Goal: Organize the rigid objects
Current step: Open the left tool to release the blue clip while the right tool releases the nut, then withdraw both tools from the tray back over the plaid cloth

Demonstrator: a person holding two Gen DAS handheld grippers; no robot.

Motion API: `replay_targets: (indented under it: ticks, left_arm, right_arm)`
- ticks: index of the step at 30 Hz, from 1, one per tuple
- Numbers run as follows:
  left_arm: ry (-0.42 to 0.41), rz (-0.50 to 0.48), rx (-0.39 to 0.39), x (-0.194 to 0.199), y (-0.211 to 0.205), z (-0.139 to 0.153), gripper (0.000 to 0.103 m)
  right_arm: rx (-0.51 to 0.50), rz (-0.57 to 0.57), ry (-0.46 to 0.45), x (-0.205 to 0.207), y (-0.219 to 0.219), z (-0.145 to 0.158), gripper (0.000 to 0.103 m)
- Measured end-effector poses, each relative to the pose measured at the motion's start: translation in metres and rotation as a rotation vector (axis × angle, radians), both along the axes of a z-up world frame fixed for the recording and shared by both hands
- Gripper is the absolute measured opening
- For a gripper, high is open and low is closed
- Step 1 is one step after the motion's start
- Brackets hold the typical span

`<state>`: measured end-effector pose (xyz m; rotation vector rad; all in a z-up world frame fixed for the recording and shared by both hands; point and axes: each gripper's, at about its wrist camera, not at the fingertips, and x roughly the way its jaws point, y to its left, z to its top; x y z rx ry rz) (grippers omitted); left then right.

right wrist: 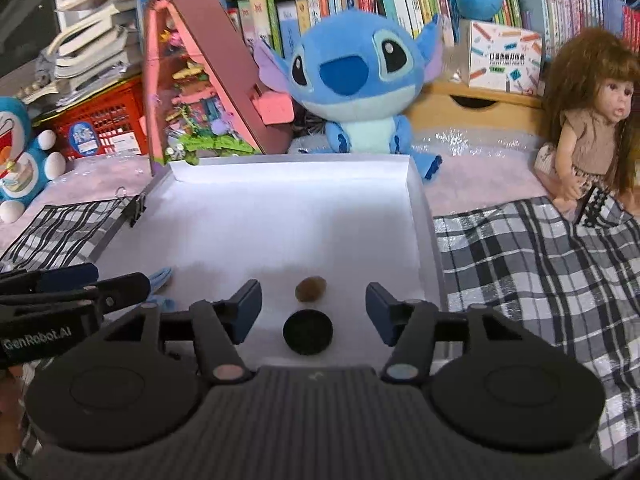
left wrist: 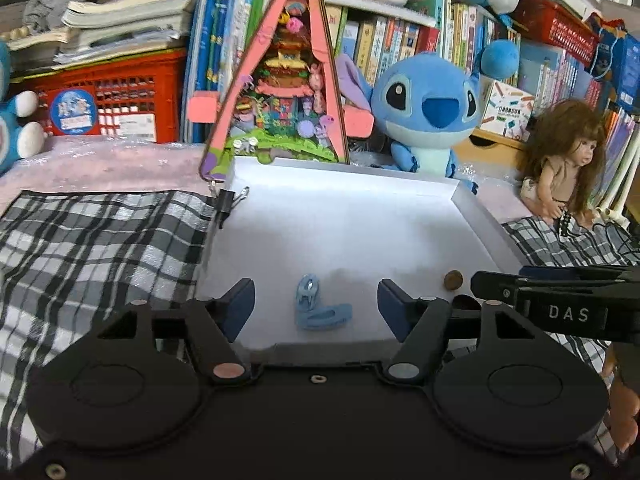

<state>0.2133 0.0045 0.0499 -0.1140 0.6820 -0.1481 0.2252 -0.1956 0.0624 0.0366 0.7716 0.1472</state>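
because the task is to gather small rigid things into one place, the shallow white tray (left wrist: 474, 216) sits in the middle of the checked cloth (left wrist: 100, 240) as the collecting spot, and its raised rim is probably there to keep small pieces from rolling off. the left gripper (left wrist: 316, 304) hangs over the tray's near edge with its jaws apart and nothing pressed between the pads; the small blue clip-like piece (left wrist: 320, 306) lies flat on the tray floor between the two fingers but clear of both, so it reads as released rather than held. the right gripper (right wrist: 314, 306) is likewise spread and empty. below it, on the tray floor, lie a black round disc (right wrist: 307, 332) and, just beyond it, a small brown round thing (right wrist: 310, 289), possibly a coin or pebble; neither touches a pad. both grippers point down at a slant, side by side at the near end of the tray, which suits setting things down low instead of dropping them. a black binder clip (left wrist: 225, 202) grips the tray's left rim, seemingly to hold the folded corner together. the far stretch of the tray is bare. the plush blue toy (right wrist: 356, 80), the doll (right wrist: 588, 128) and the pink toy house (left wrist: 288, 80) stand behind, apart from the tray, and look like backdrop rather than items to sort.
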Motion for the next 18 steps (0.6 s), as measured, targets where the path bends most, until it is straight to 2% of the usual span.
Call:
replay_targets:
  ticks: [6,9,18]
  left_arm:
    - [-0.051,-0.017,0.047,-0.037,0.000,0.007,0.071]
    - [-0.064,-0.027,0.043,-0.053,0.002,0.008,0.072]
    - [-0.035,-0.051,0.035,-0.095,0.000,-0.003,0.072]
  right_arm:
    - [-0.033,0.037,-0.056,-0.029,-0.001,0.007,0.078]
    - [-0.029,0.053,-0.090,-0.045,-0.002,0.012,0.082]
    - [-0.009,0.093,-0.149,-0.087,-0.004,0.015,0.087]
